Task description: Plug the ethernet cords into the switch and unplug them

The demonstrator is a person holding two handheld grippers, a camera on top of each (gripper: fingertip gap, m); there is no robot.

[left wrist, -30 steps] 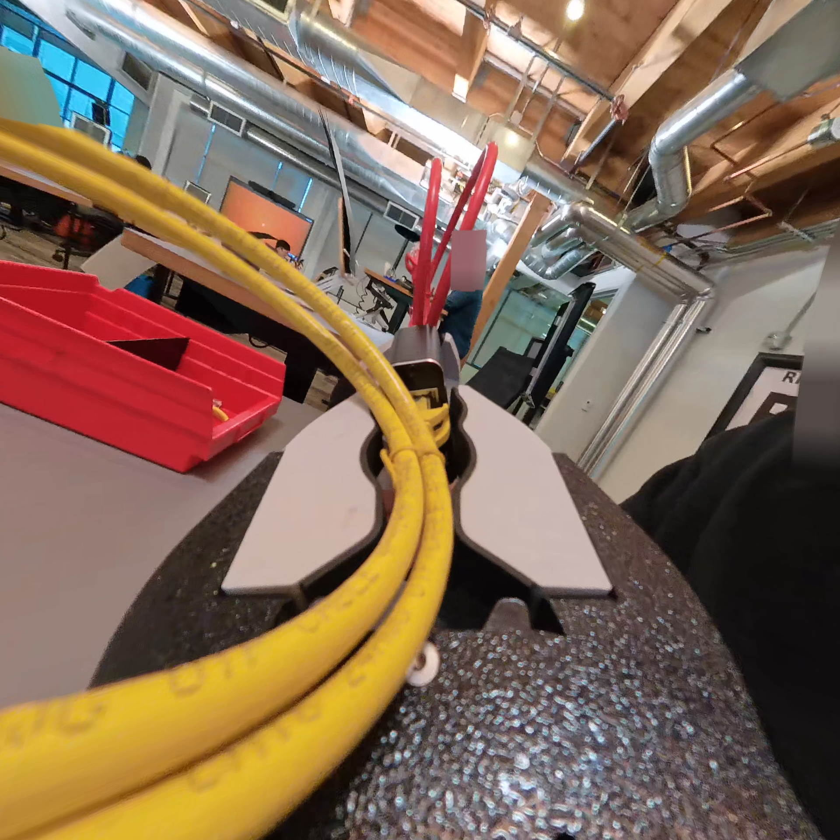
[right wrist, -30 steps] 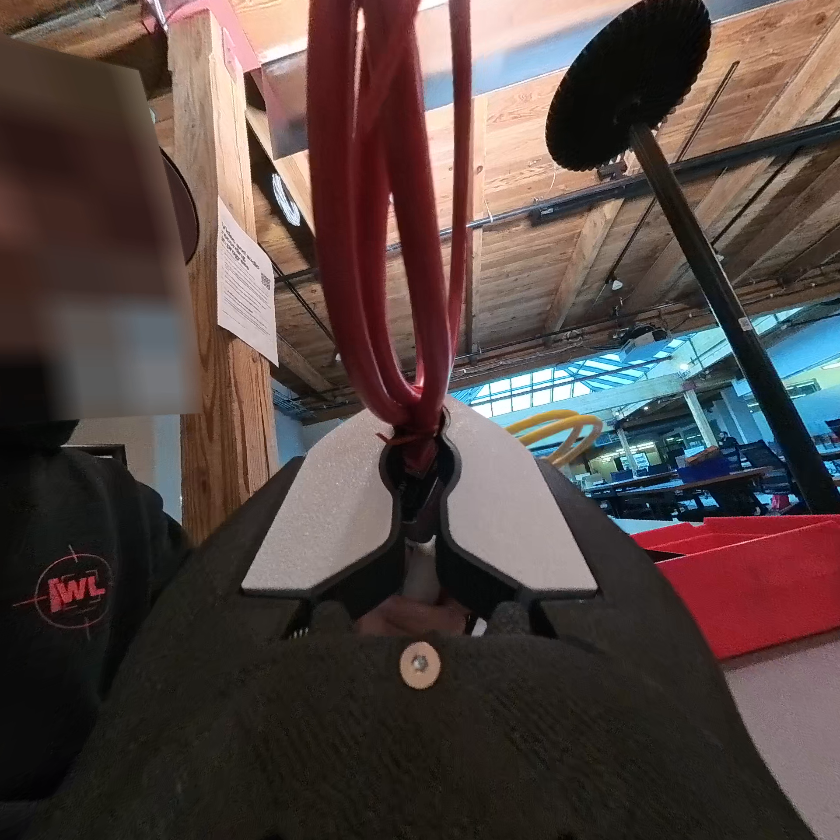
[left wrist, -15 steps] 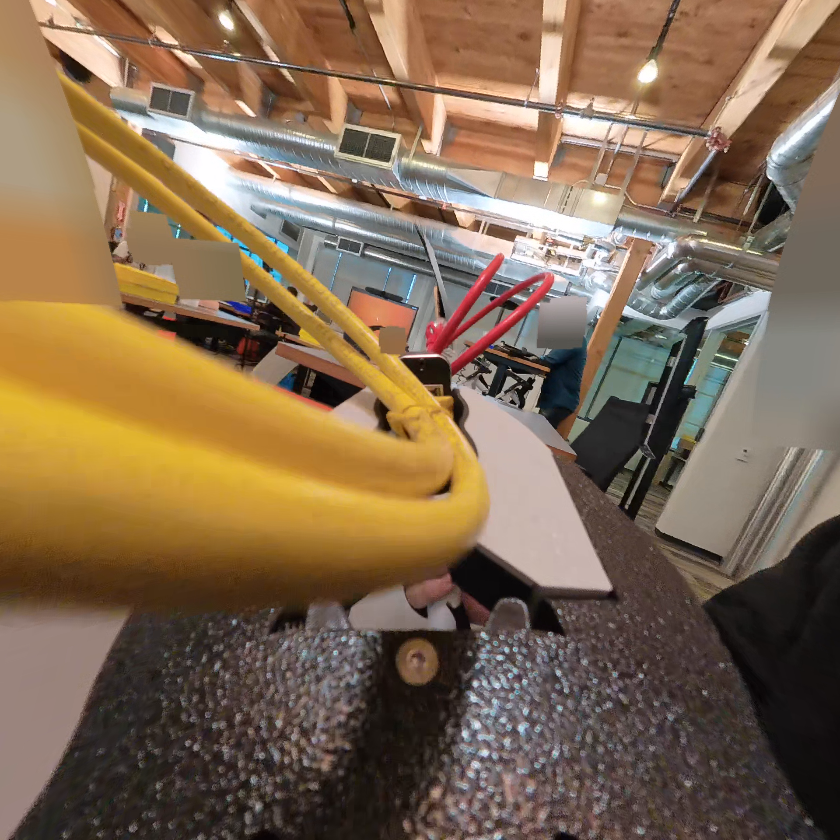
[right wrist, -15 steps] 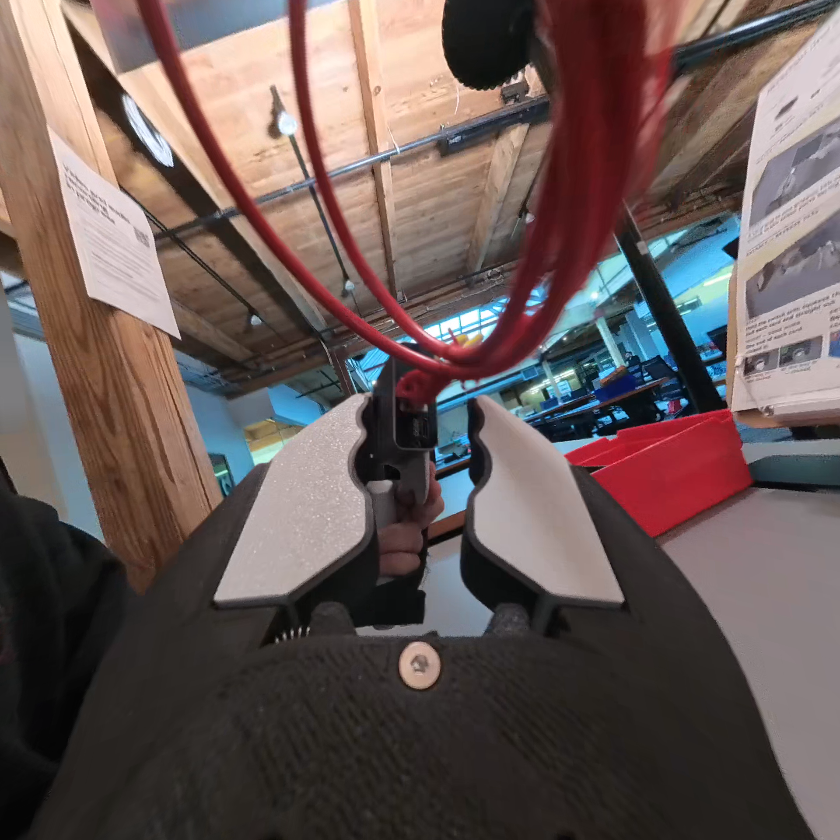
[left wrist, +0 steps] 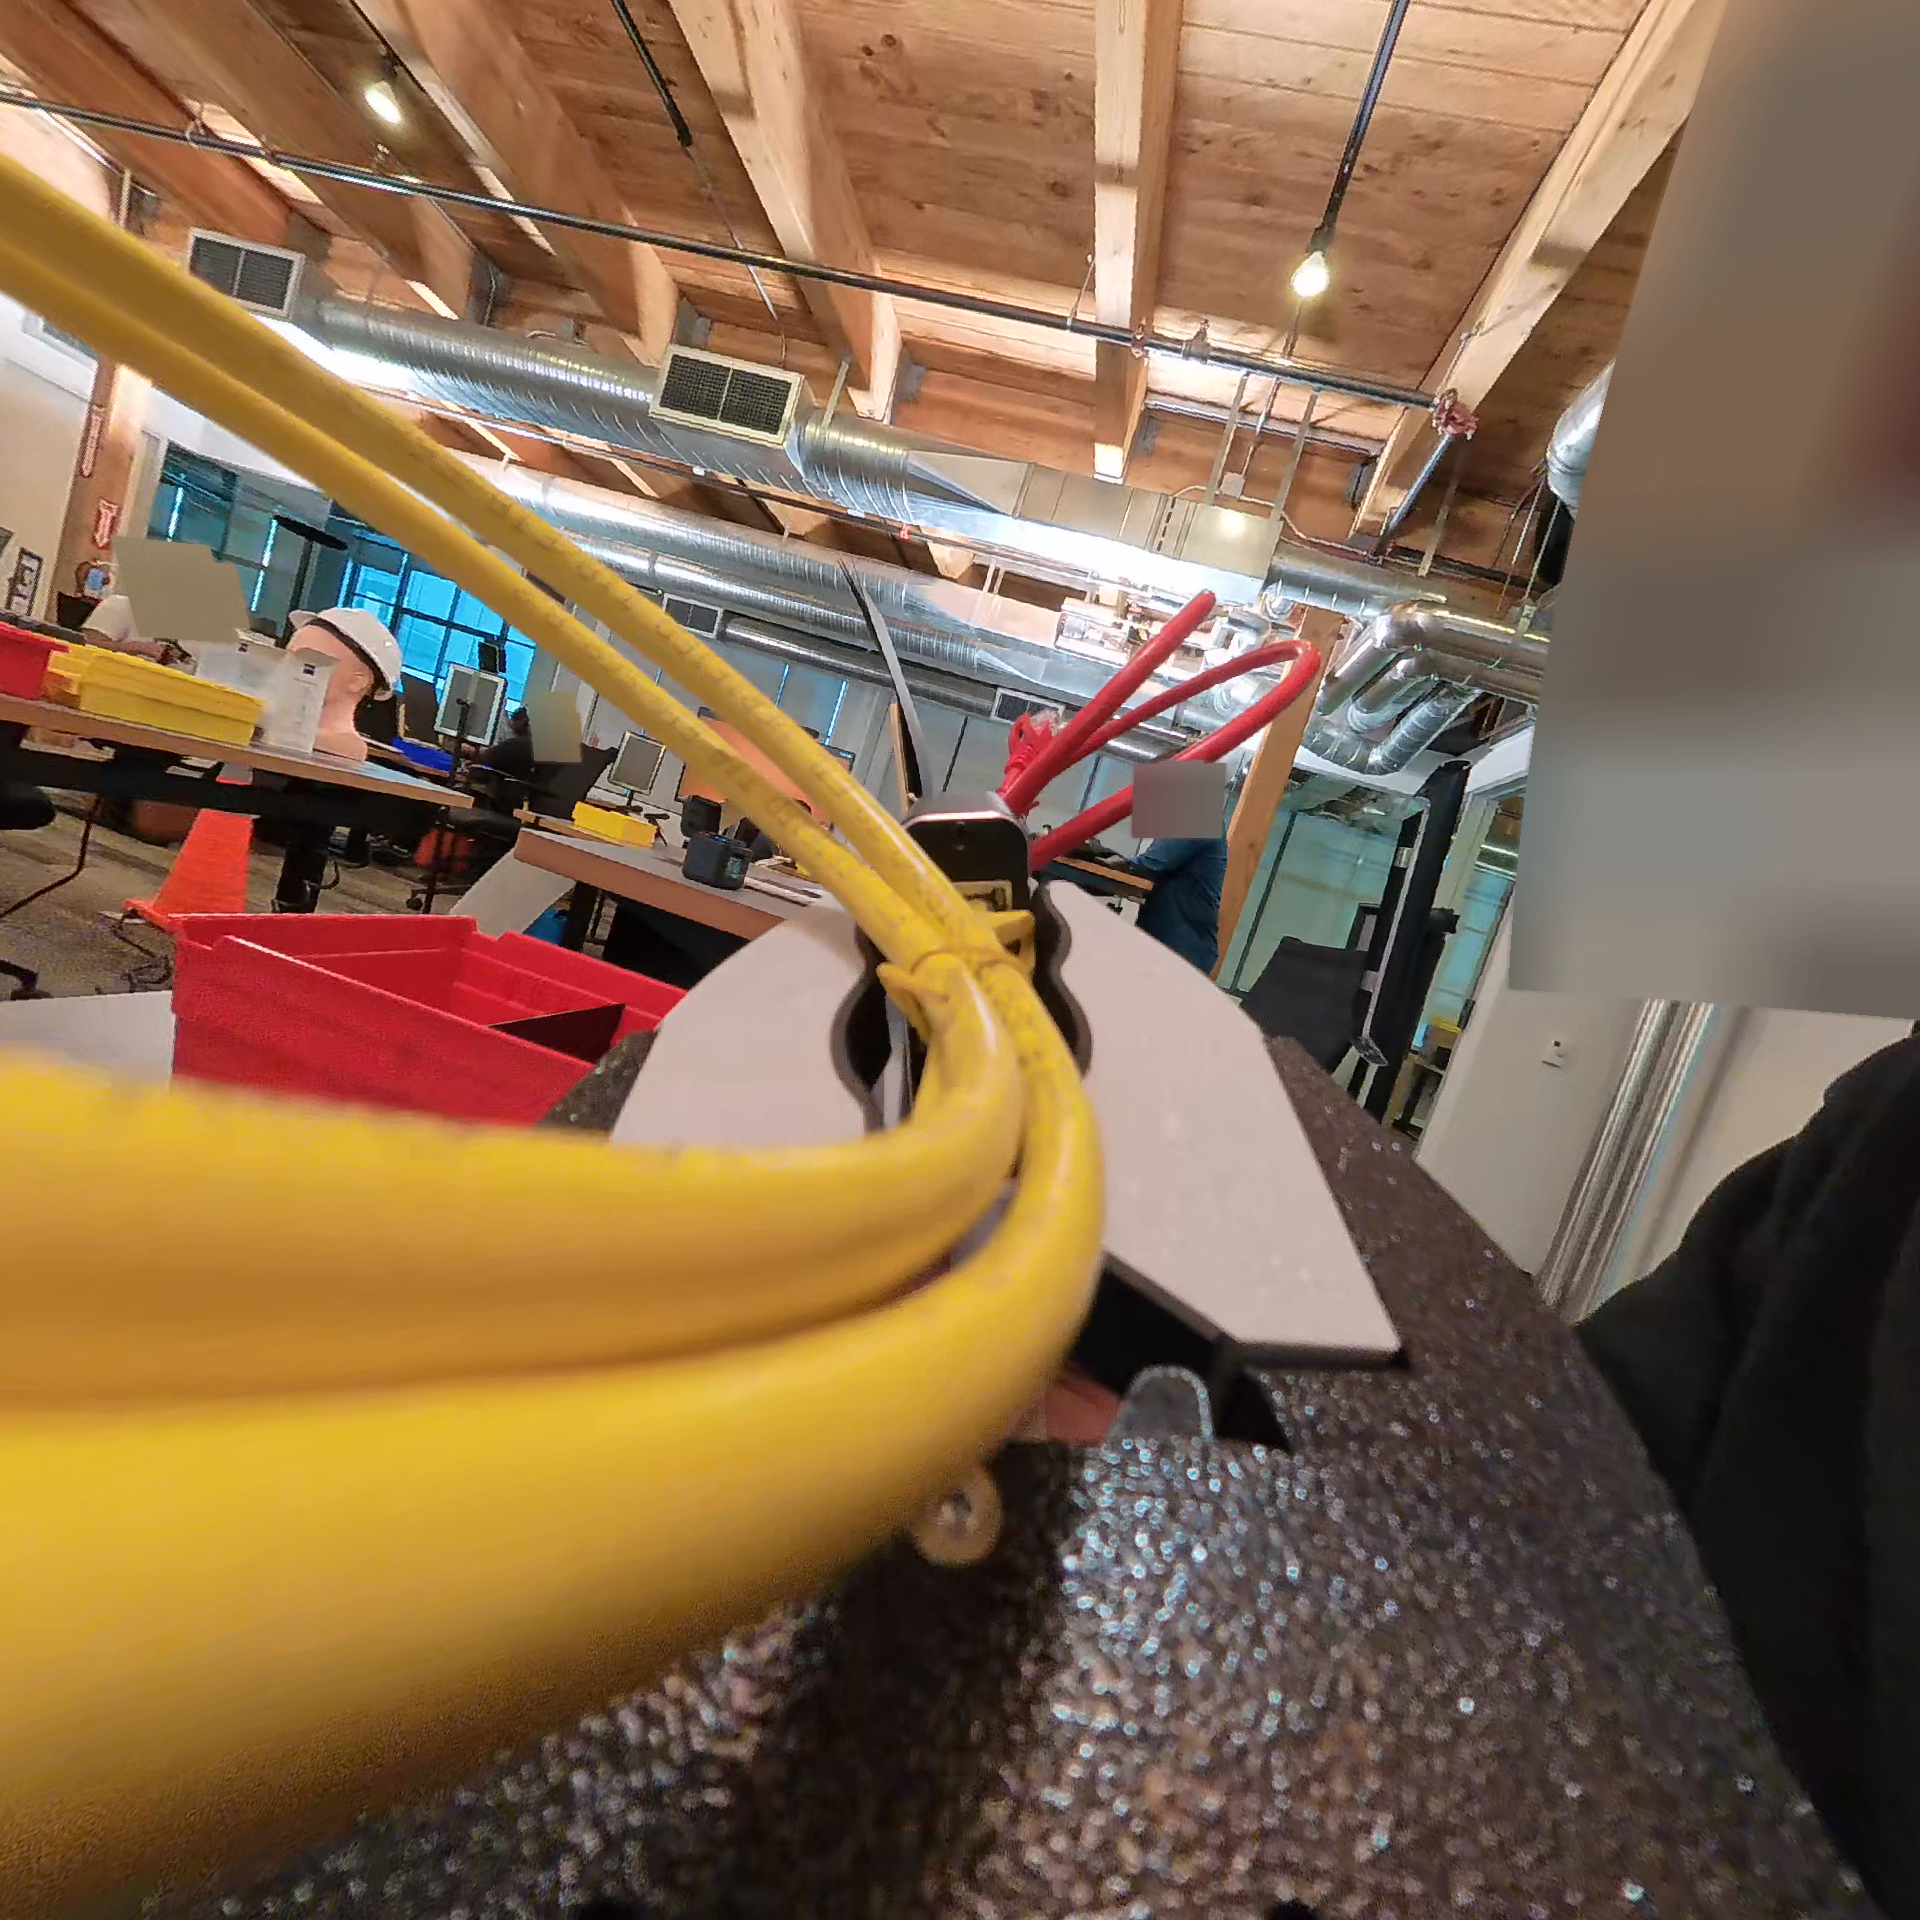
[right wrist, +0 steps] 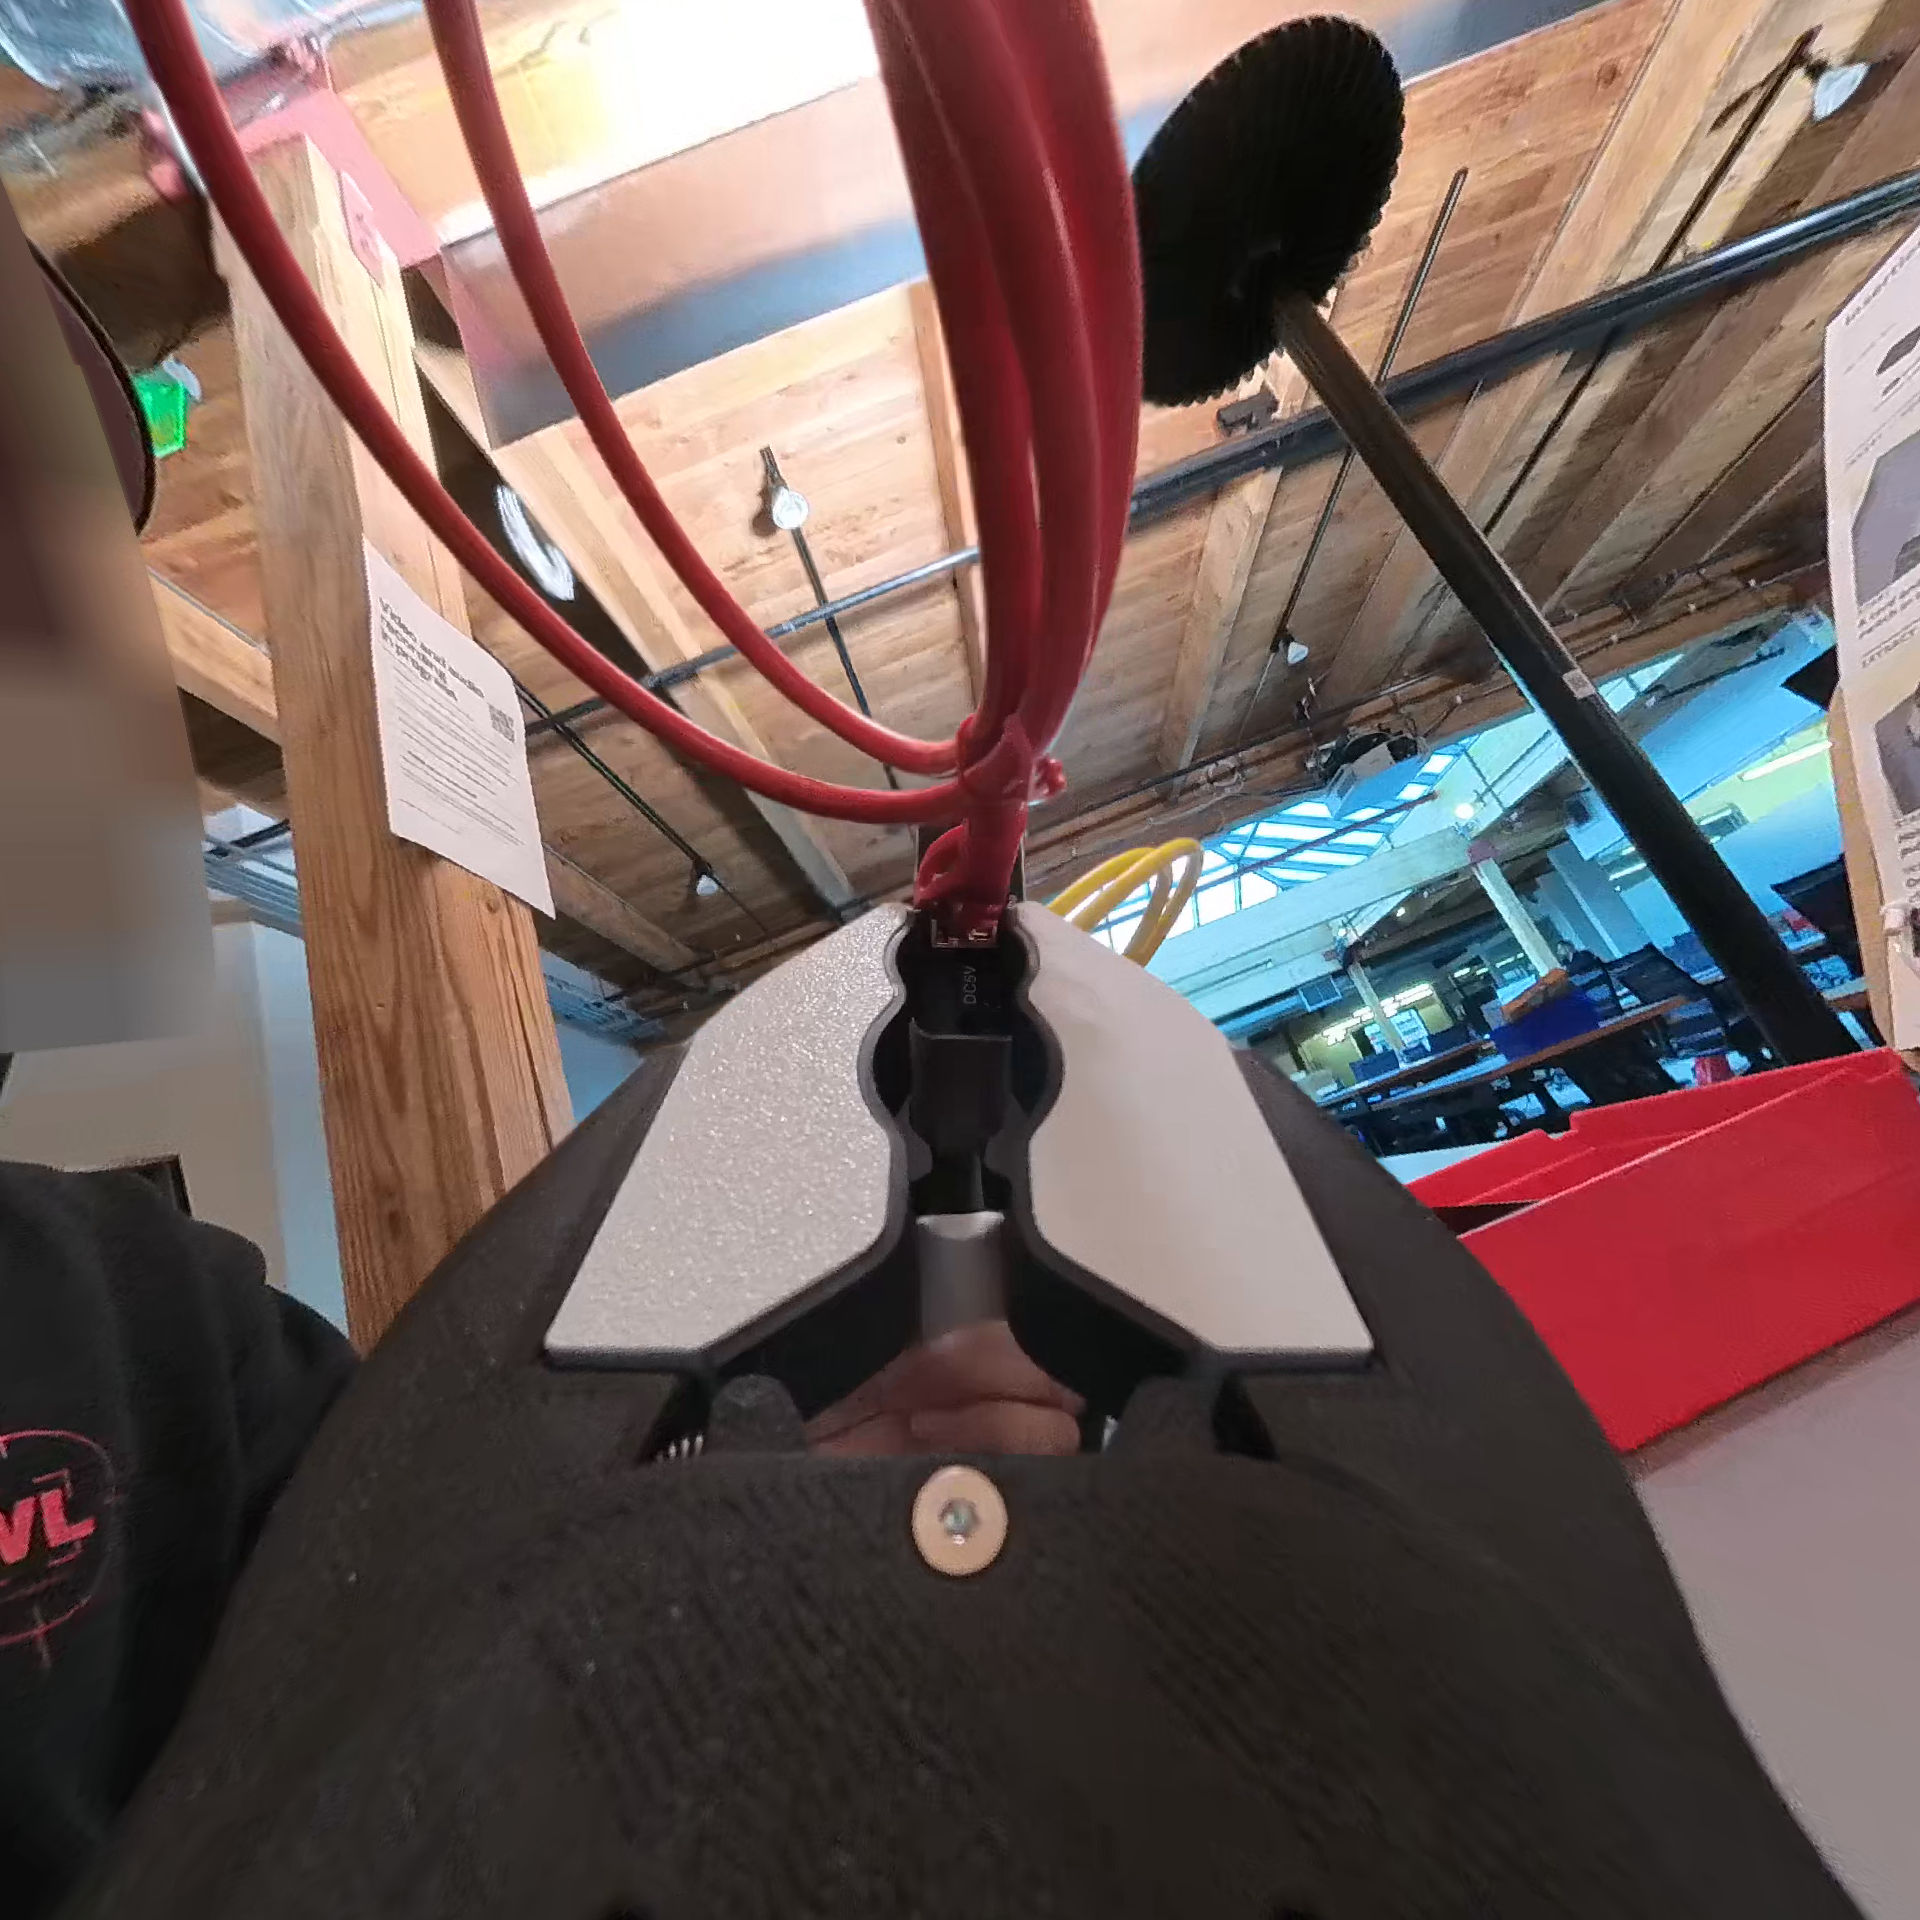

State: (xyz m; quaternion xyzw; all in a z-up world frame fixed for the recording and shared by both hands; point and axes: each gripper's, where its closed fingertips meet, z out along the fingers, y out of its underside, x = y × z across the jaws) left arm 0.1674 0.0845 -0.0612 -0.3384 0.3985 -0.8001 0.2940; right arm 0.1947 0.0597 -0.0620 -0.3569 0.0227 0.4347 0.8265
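Left wrist view: the left gripper [left wrist: 961,940] is seen closed on the black switch [left wrist: 968,847], whose end sticks out past the fingertips. A bundle of yellow ethernet cords [left wrist: 727,769], tied together near the tips, is plugged in on this side and loops back over the gripper body, blurred close to the lens. Red ethernet cords [left wrist: 1164,686] are seen rising from the far end of the switch. A red bin [left wrist: 374,1018] sits on the grey table [left wrist: 83,1023] at left; a dark sleeve [left wrist: 1766,1351] fills the right edge.

Right wrist view: the right gripper [right wrist: 961,971] is seen clamped narrowly around the same black switch [right wrist: 961,1023], which is held between both grippers. Only here is the red cords' [right wrist: 997,520] plug end shown, seated in the switch at the tips with loops rising overhead. Only a small arc of the yellow cords [right wrist: 1132,894] is visible beyond the tips. A hand [right wrist: 945,1397] is glimpsed behind the fingers. The red bin [right wrist: 1704,1236] lies at right on the table [right wrist: 1787,1558]; a wooden post [right wrist: 353,831] with a paper sheet [right wrist: 457,727] stands at left.
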